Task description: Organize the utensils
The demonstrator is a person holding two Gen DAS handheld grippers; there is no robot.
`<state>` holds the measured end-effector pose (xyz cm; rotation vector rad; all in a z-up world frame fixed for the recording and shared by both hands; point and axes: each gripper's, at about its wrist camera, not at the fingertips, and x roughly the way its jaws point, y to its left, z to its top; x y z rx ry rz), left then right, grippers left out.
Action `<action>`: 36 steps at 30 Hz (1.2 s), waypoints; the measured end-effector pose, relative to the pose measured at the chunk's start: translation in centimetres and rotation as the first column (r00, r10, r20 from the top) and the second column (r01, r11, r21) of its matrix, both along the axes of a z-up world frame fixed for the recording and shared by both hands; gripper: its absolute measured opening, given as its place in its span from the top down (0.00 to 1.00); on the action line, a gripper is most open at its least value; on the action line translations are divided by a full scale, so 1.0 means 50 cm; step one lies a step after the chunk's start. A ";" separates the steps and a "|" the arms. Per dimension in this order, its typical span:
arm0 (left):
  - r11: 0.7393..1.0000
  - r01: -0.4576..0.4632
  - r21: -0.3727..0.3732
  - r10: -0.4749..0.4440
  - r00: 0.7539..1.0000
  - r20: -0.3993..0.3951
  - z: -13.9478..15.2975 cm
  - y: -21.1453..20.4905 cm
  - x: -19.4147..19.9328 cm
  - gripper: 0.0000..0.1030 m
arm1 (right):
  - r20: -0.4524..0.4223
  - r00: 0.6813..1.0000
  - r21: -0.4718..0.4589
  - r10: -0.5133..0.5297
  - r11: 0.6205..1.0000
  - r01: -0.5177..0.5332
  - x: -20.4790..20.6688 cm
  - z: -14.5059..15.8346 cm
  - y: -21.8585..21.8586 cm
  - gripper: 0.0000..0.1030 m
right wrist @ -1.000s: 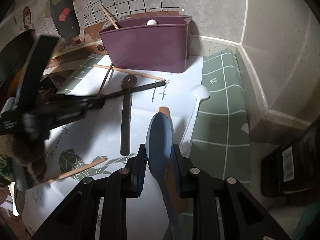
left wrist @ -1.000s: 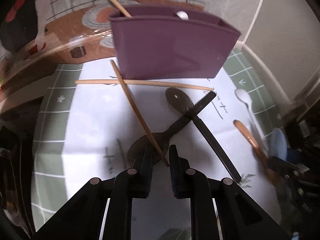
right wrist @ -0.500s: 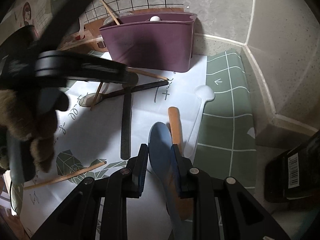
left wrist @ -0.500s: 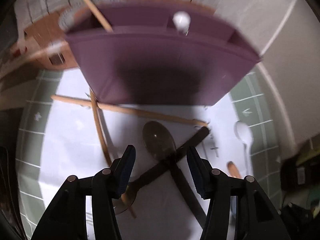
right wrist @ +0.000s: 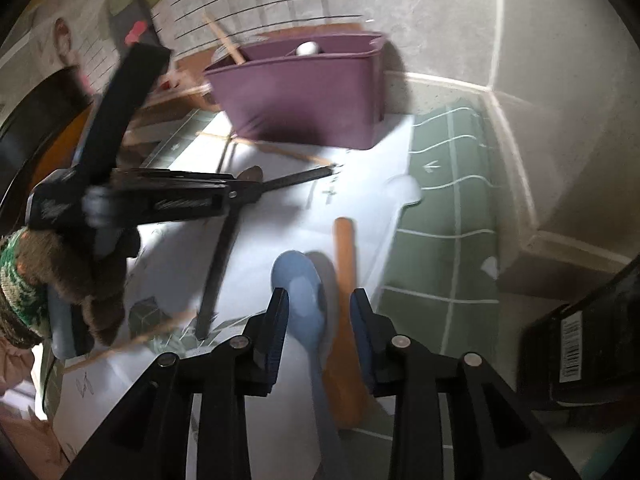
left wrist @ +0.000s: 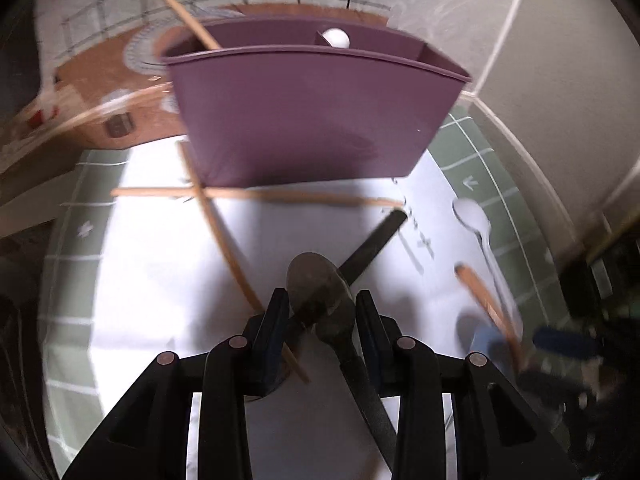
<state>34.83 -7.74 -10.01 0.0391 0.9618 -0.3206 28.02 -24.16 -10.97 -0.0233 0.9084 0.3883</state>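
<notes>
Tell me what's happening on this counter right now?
A person with two handheld grippers is sorting utensils into a purple caddy. The left gripper is open around a dark spoon lying crossed over another. The right gripper straddles a blue spoon and a wooden one, not visibly clamped.

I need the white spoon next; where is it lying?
In the left wrist view the white spoon lies on the right side, at the paper's edge by the green mat, beside the wooden spoon.

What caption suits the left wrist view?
Open left gripper straddling a dark spoon before the purple bin.
</notes>
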 end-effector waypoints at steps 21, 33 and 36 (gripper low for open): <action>0.994 0.098 -0.046 -0.082 0.958 0.275 0.120 0.106 -0.193 0.66 | 0.021 1.000 -0.171 0.012 0.985 -0.008 0.019 0.009 0.080 0.69; 0.990 0.137 -0.029 -0.111 0.895 0.431 0.220 0.099 -0.274 0.66 | 0.177 0.984 -0.127 -0.006 0.991 0.029 -0.068 0.123 0.100 0.69; 0.988 0.144 -0.045 -0.108 0.883 0.457 0.242 0.100 -0.283 0.66 | 0.204 0.979 -0.131 -0.007 0.991 0.034 -0.071 0.149 0.105 0.69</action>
